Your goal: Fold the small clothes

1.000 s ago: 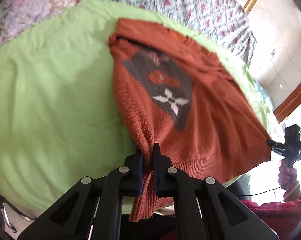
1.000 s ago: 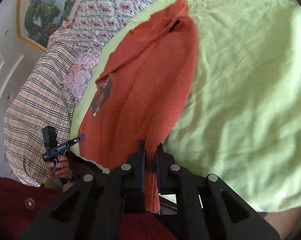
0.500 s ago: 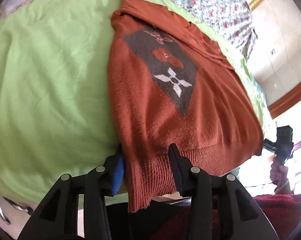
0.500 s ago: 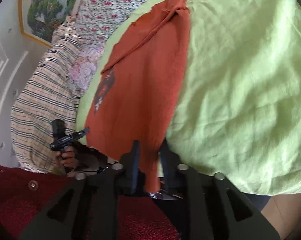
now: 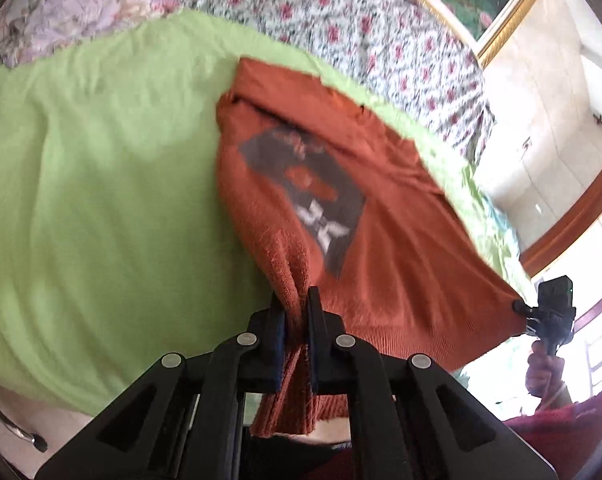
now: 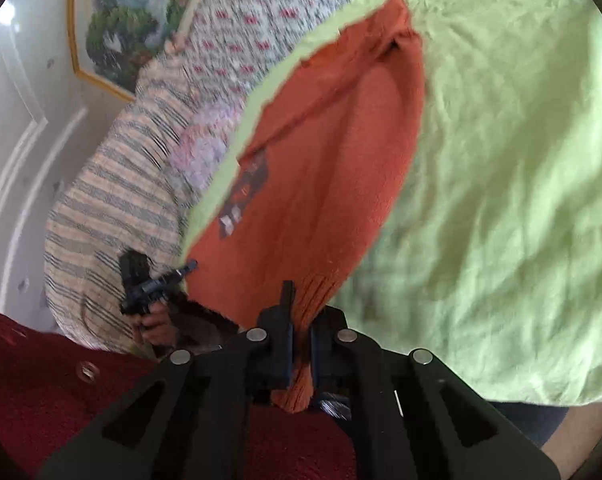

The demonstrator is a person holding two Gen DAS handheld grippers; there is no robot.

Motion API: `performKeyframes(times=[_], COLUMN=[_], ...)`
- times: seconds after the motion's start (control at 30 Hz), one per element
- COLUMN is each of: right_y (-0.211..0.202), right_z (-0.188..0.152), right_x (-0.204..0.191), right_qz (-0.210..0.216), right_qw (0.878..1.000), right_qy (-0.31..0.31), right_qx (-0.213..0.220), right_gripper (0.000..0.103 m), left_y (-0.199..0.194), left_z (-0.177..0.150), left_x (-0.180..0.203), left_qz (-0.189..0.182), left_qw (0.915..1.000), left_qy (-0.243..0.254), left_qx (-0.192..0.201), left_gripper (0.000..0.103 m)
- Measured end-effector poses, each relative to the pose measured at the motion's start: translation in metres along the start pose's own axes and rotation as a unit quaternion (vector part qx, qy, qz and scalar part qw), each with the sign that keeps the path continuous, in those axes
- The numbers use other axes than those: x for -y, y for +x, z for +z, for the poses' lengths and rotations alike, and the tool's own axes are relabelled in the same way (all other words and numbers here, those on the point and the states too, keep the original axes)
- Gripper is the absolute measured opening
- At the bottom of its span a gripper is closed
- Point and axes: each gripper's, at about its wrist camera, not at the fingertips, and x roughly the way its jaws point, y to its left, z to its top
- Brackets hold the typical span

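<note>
Here the sweater [image 5: 381, 248], rust-orange knit, lies spread on a green sheet [image 5: 101, 200] over a bed, its ribbed hem toward the cameras and its neck at the far end. The left gripper [image 5: 297, 312] has its fingers clamped on a bunched corner of the hem; the pinched knit rises in a ridge ahead of the pads and a short tail of ribbing hangs below them. The right gripper [image 6: 301, 320] is likewise clamped on the other hem corner, with a tongue of ribbing hanging under its fingers. Between the two grips the hem is drawn out in a line, lifted off the bed edge.

On the chest sits a dark grey diamond patch [image 5: 313, 196] with a red shape and a white four-petal cross. Its upper part carries small marks that are too blurred to read; no brand or lettering can be made out.

Beyond the sheet lie a floral quilt [image 5: 341, 32] and a striped pillow [image 6: 113, 208], with a framed painting [image 6: 117, 20] on the wall. A hand [image 5: 541, 368] grips the right handle.
</note>
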Motion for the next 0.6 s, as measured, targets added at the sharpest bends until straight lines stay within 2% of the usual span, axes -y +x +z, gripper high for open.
performKeyframes(times=[0.1,0.27,0.37,0.6], right_y=[-0.011,-0.019,-0.015,0.020], right_z=[0.016,0.058,0.095,0.199], right_x=[-0.009,-0.018,-0.021,-0.012], right_qz=[0.025,0.015,0.004,-0.045], right_qw=[0.999,0.997,0.995,0.992], right_qy=[-0.002,-0.018,-0.031,-0.056], right_qx=[0.035,0.074,0.095,0.108], right_gripper=[0.007,0.007,0.007,0.007], left_y=[-0.007,-0.007,0.008,0.066], left_z=[0.024,0.071,0.107,0.196], left_x=[0.008,0.018,0.024,0.030], left_qz=[-0.003,-0.017,-0.012,0.012], left_qw=[0.9995,0.9965,0.9948,0.9921], left_qy=[-0.007,-0.006,-0.002,-0.017], left_qx=[0.032,0.081,0.101,0.123], left_gripper=[0.007,0.007,0.007,0.007])
